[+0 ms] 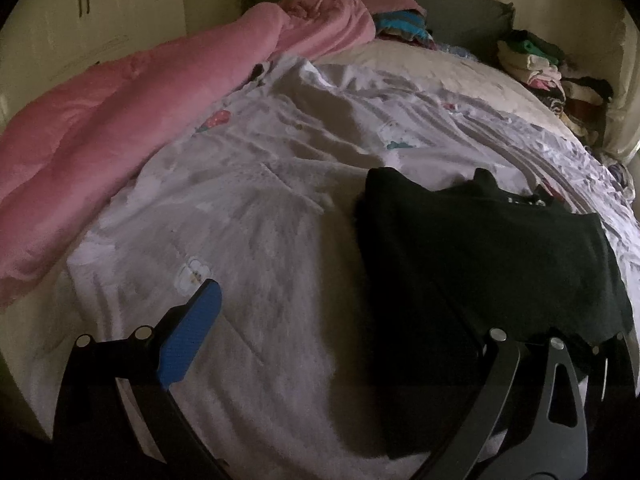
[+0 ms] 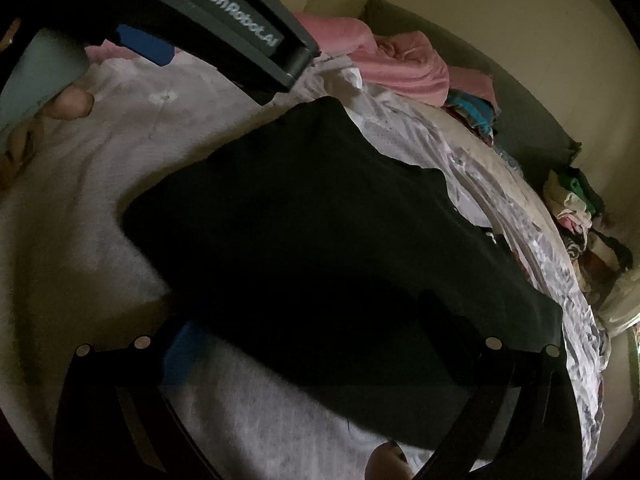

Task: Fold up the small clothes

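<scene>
Dim room, bed fills most of it. A dark garment [image 1: 488, 256], black or very deep green, soft knit look, lies flat on the pale printed bedsheet [image 1: 256, 208] in a rough slab shape with one straight folded-looking edge toward the bed's middle. White lettering shows faintly at its far edge.

Left gripper [image 1: 360, 344]: jaws spread wide. Its blue ribbed finger pad [image 1: 188, 336] sits over bare sheet, apart from the cloth; the other finger is lost under or against the dark fabric's near edge, so contact there is unclear. Nothing pinched between the two.

Right gripper [image 2: 320, 364]: also spread wide, straddling the garment's near edge. One blue pad [image 2: 184, 356] sits at the cloth's edge; the opposite finger merges with the black fabric. Whether either finger presses the cloth cannot be told in this light.

In the right wrist view the left tool's grey body crosses the upper left, printed "GenRobot.AI".

Around: a thick, fleecy pink blanket [image 1: 100, 128] heaped along the left side and bunched near the headboard [image 1: 460, 4]. A pile of folded clothes [image 1: 548, 68] is stacked at the far right corner by the wall. Another small colourful stack [image 1: 400, 26] sits beside the pink heap. Cream cupboard doors [image 1: 84, 4] stand behind.
</scene>
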A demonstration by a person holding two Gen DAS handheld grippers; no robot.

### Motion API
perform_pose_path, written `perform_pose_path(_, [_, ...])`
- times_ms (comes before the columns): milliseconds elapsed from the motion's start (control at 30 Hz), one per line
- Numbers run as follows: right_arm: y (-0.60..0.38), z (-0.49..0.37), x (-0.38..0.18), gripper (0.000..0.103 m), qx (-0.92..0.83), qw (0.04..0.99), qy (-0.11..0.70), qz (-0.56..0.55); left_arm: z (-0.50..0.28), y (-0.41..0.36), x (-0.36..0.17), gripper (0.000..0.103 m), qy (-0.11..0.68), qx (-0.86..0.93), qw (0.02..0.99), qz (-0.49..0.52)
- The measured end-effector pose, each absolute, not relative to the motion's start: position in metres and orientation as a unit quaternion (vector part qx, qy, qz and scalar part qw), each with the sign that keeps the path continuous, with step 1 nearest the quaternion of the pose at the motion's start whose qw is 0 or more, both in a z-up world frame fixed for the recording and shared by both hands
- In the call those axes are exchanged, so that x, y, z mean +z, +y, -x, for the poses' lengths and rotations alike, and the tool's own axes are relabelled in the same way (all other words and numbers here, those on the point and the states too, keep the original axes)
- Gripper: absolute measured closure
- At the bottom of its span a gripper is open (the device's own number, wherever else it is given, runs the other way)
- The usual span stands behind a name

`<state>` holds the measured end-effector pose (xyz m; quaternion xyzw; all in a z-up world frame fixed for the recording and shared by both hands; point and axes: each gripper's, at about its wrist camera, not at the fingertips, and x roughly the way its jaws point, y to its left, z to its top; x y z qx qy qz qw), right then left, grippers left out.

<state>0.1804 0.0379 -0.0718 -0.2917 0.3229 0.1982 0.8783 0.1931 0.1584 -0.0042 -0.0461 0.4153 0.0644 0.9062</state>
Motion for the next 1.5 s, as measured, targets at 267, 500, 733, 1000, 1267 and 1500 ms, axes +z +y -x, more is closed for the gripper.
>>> perform_pose_path(267, [0.057,-0.204,-0.077,0.004,0.181,0.878,0.316,0.310,-0.214,0.162,-0.013,0.010,0.432,0.067,0.898,0.049])
perform_pose_path(500, [0.056,-0.206,-0.071,0.008,0.167,0.893,0.279,0.312,-0.234,0.162,-0.020,0.010,0.451,0.060,0.889,0.061])
perform_pose_path(733, [0.039,-0.192,-0.049,0.062,0.195,0.912,0.235,0.276,-0.254,0.154,-0.034,0.010,0.479,0.029,0.872,0.092])
perform_pose_path(1000, [0.019,-0.182,-0.033,0.084,0.221,0.918,0.231,0.235,-0.265,0.145,-0.041,0.010,0.499,-0.005,0.855,0.141])
perform_pose_path(1267, [-0.006,-0.174,-0.018,0.085,0.220,0.931,0.225,0.188,-0.263,0.119,-0.024,0.058,0.485,-0.070,0.850,0.194])
perform_pose_path(1500, [-0.034,-0.162,-0.005,0.086,0.204,0.943,0.212,0.155,-0.254,0.080,0.014,0.086,0.452,-0.092,0.874,0.156])
